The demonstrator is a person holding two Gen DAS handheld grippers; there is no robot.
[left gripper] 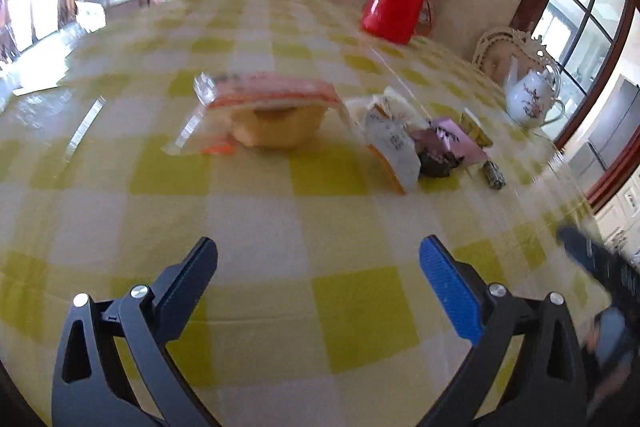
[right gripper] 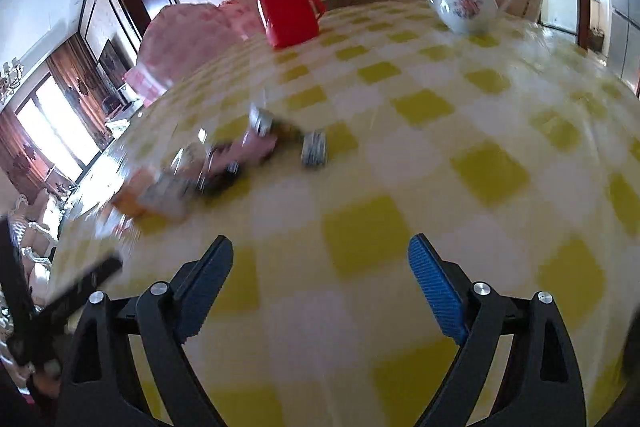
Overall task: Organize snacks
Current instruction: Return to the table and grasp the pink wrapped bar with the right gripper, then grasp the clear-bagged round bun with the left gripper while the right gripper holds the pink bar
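Both your left claw (left gripper: 318, 259) and right claw (right gripper: 320, 259) hang wide open and empty over the desk (left gripper: 280, 211). The snacks (left gripper: 424, 143) lie clustered mid-desk beside a clear bag of bread (left gripper: 268, 111); both views are blurred, so steady up, then take one packet squarely.

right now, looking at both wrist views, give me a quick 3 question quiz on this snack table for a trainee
1. True or false: the left claw is gripping a snack.
2. What colour is the jug at the far side of the table?
3. Which sits nearer the white teapot: A) the clear bag with a pink strip, B) the pile of small snack packets?

Key
1. False: both it and the right claw are open and empty.
2. Red.
3. B.
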